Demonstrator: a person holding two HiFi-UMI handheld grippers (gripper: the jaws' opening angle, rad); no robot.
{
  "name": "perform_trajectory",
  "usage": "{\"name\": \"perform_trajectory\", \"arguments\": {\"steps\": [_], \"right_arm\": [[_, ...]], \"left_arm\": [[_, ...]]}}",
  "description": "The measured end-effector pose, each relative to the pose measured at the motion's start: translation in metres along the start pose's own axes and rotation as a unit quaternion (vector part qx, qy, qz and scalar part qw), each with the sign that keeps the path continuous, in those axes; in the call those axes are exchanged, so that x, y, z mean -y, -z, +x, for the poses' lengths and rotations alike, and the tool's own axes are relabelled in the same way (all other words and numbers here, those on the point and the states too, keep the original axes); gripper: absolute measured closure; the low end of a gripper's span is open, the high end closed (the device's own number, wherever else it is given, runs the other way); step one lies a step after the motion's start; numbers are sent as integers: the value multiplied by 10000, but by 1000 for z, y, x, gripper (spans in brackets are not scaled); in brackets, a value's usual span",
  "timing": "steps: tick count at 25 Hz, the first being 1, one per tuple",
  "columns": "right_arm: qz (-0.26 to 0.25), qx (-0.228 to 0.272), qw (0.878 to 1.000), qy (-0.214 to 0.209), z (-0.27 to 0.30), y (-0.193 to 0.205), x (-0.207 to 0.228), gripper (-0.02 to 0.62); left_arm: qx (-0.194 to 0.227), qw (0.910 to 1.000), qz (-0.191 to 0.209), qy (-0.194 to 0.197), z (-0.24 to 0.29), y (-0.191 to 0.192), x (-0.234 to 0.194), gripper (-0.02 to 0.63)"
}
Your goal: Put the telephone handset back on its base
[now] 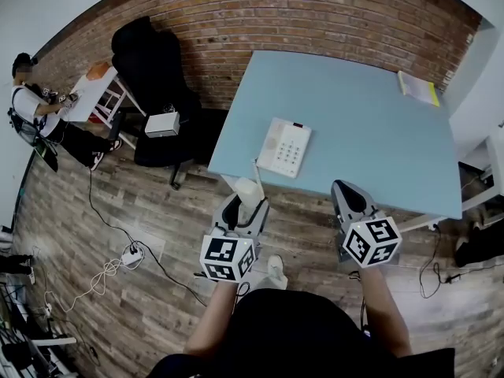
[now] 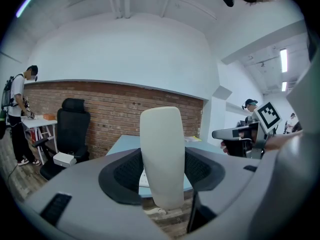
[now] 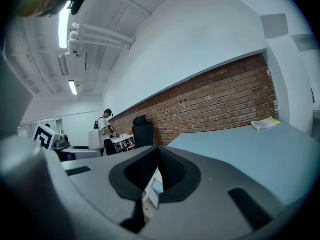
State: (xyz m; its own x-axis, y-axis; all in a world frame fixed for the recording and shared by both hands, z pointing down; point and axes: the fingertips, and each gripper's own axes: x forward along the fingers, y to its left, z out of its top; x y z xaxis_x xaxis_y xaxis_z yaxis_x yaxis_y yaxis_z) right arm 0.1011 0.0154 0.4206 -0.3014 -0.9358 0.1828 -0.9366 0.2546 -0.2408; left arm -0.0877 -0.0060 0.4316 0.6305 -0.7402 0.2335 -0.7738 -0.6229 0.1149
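Nearest the person, short of the base and over the floor, the left tongs [image 1: 242, 211] clamp the white handset [image 2: 162, 154] upright, probably so it clears the counter's edge. The right tongs [image 1: 352, 201], near right of the base, are closed on nothing; both forearms reach forward. The base [image 1: 285, 148] waits beyond on the counter [image 1: 370, 124], cradle bare.
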Motion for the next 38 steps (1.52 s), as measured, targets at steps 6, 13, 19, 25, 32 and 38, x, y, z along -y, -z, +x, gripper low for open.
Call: {"name": "perform_trajectory", "arguments": {"steps": [6, 13, 19, 25, 32, 38], "right_arm": [[7, -40, 9999, 93, 22, -3, 0, 583], [19, -114, 9997, 203, 47, -8, 3, 583], [14, -119, 9996, 253, 69, -10, 1, 583], [2, -107, 9993, 369, 88, -16, 0, 583], [-24, -107, 9990, 438, 104, -17, -3, 583], [-16, -207, 9988, 452, 114, -15, -6, 583]], "left_arm": [[-11, 10000, -44, 43, 13, -4, -21, 356], [-69, 9998, -115, 177, 34, -8, -39, 356], [-114, 9996, -152, 218, 48, -6, -59, 356], [-100, 9993, -201, 303, 59, -8, -74, 356], [-150, 9984, -261, 474, 68, -2, -82, 356], [-191, 9980, -356, 484, 71, -1, -92, 356]]}}
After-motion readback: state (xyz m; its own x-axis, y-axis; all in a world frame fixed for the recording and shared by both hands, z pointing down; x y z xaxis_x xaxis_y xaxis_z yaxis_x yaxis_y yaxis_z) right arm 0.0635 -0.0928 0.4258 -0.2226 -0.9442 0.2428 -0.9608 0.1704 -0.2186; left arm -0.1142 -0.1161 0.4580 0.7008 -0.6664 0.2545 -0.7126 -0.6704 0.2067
